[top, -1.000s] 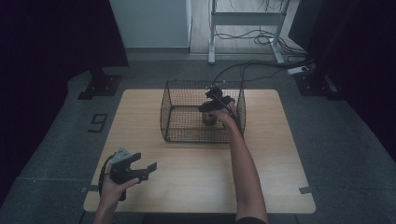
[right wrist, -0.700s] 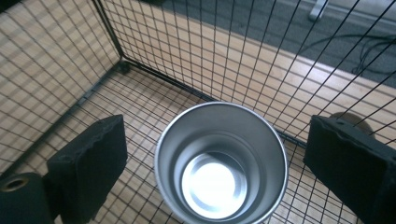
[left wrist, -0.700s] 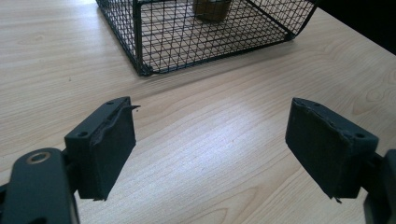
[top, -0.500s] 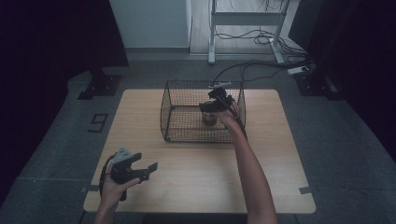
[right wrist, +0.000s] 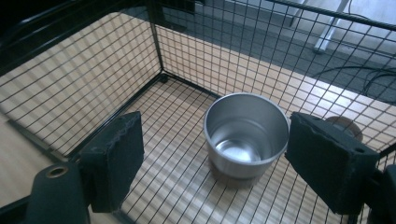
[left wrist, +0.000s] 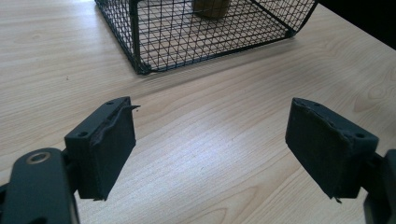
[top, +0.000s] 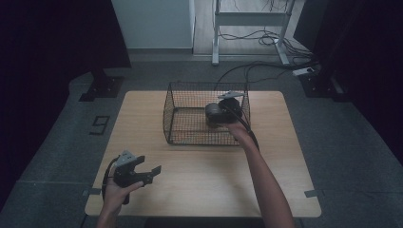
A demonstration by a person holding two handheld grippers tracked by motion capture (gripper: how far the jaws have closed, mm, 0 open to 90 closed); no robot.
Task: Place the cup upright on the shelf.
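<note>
Rightward and slightly up inside the basket [top: 190, 86] is where the right claw [top: 224, 105] has drifted since a second ago, while the left claw [top: 148, 170] has kept its place near the front left corner of the table [top: 199, 190]. A steel cup [right wrist: 246, 133] stands upright on the basket's wire floor, close to the far right corner, mouth up and empty. Seen from the right claw's own camera, the cup sits just below and between the two pads, which are apart and touch nothing; those jaws have just been closing, with no thing clamped between them. The left claw hovers low over bare wood with its jaws wide apart and nothing held, the basket well ahead of it. Judging by the scene, the step in hand is the end of a placement: the cup is down in the basket and the right hand is pulling away. What comes next, by that reading, calls for lifting the right claw straight over the basket's near wall without catching the wire or tipping the cup
</note>
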